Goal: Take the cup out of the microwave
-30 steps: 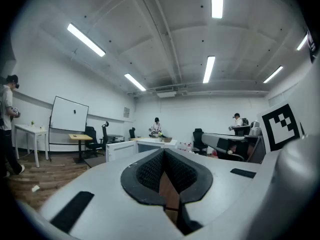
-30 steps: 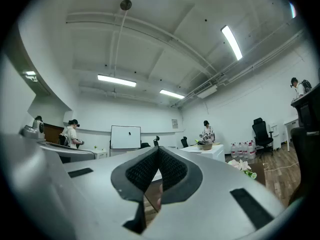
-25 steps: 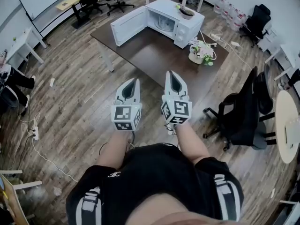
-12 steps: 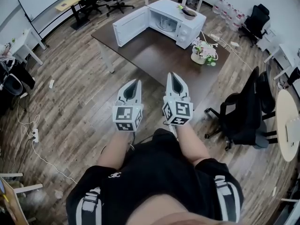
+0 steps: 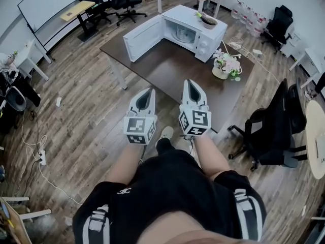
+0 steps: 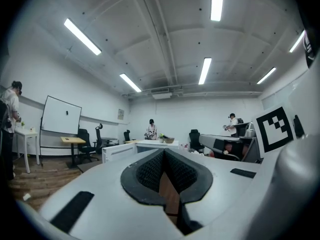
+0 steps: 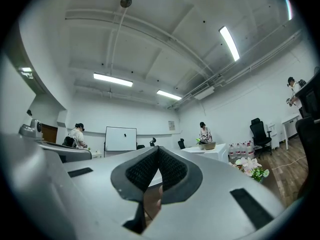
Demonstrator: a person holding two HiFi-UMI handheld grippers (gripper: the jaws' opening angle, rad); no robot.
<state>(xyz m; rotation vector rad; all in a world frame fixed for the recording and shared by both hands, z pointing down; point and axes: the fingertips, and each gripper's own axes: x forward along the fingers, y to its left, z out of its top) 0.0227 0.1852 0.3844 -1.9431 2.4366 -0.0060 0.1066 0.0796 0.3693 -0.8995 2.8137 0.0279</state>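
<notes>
A white microwave (image 5: 203,29) stands on a dark brown table (image 5: 167,67), its door (image 5: 143,38) swung open to the left. Inside the cavity (image 5: 184,33) something pale and round shows; I cannot make out the cup apart from it. My left gripper (image 5: 146,89) and right gripper (image 5: 189,81) are held side by side over the wooden floor, short of the table's near edge, both shut and empty. In the left gripper view the shut tips (image 6: 164,151) point level at the open door (image 6: 120,151). The right gripper (image 7: 158,149) points slightly upward.
A bowl with a plant (image 5: 207,19) sits on top of the microwave. A pot of pink flowers (image 5: 227,66) stands at the table's right end. A black office chair (image 5: 277,131) is to my right. More desks, chairs and a whiteboard (image 5: 48,1) lie beyond, with people at the far wall.
The person has stepped toward the table, so the microwave sits nearer in the head view. Both grippers have stayed shut and side by side.
</notes>
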